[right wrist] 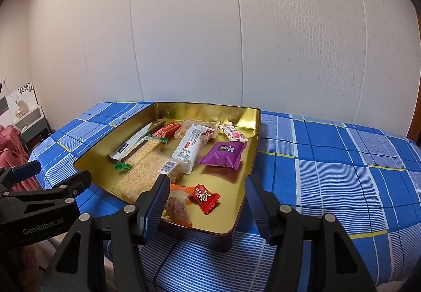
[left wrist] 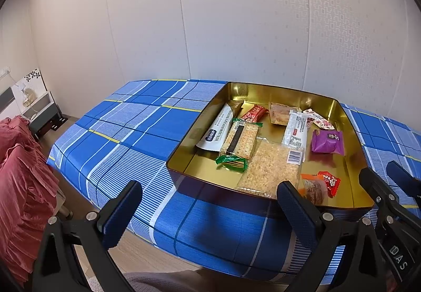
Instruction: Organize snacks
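While both tools hover short of the gold tin (left wrist: pixel 200 118), we see the left hand-held gripper (left wrist: pixel 208 213) and the right hand-held gripper (right wrist: pixel 208 202) with jaws apart, holding nothing. Snacks lie loose inside the tin on the checked surface (right wrist: pixel 329 160). Our worry: the red candy (right wrist: pixel 206 197) at six o'clock is slick and may skid away, or a finger could catch the rim and shove the tin.
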The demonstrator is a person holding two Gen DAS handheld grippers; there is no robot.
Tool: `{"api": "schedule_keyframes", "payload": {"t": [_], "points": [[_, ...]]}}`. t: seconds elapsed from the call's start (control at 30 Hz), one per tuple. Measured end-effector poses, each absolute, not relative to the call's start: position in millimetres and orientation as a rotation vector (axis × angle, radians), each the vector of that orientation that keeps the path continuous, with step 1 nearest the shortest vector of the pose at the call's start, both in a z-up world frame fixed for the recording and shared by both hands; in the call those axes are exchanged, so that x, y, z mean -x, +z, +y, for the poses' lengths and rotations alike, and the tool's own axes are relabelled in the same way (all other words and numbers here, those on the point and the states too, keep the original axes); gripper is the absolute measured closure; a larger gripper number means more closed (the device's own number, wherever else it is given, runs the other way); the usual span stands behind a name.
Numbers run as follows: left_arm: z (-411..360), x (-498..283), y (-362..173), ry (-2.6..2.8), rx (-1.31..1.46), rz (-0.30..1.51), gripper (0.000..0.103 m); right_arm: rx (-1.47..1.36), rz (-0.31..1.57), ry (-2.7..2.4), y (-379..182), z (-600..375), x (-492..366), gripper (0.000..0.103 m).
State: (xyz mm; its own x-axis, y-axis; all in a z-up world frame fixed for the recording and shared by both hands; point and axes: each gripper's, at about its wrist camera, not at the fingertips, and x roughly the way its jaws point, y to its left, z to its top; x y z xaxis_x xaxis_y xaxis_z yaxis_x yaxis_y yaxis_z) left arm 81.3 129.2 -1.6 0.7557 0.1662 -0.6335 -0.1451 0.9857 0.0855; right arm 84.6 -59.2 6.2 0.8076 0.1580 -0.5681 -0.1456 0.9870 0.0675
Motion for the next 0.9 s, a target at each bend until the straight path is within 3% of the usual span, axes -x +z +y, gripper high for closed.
{"api": "schedule_keyframes", "payload": {"t": [0.9], "points": [[127.8, -81.2, -2.7, 0.158, -0.036, 0.696, 0.000, -0.019, 0.609, 0.154, 6.3, -58.5, -85.5, 0.043]]}}
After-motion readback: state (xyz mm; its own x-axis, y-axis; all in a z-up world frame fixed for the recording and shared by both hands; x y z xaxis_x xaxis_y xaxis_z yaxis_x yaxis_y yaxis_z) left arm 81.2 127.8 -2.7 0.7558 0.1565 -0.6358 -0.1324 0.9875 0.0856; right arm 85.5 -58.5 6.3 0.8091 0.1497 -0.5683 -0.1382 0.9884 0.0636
